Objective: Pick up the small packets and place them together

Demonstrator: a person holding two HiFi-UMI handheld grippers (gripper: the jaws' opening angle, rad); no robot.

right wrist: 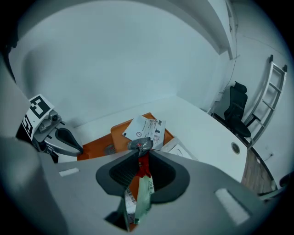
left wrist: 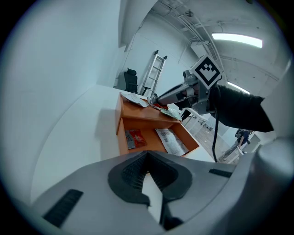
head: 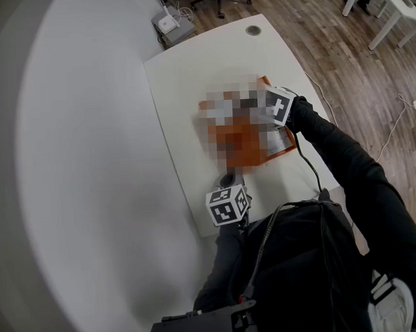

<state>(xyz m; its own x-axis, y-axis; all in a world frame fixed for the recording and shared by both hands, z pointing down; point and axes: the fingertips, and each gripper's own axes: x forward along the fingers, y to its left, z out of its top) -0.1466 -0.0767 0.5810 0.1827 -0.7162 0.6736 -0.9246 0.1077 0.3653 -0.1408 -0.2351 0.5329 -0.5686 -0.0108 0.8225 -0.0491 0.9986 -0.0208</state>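
Small packet (right wrist: pixel 143 190), clamped in right hand-held gripper (right wrist: pixel 141 153)

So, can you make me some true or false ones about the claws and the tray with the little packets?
1. The right claw is pinching a red and green packet. True.
2. The left claw is holding a packet too. False: its jaws are closed together with nothing between them.
3. The tray on the table is blue. False: it is an orange tray.
4. A red packet is lying inside the tray. True.
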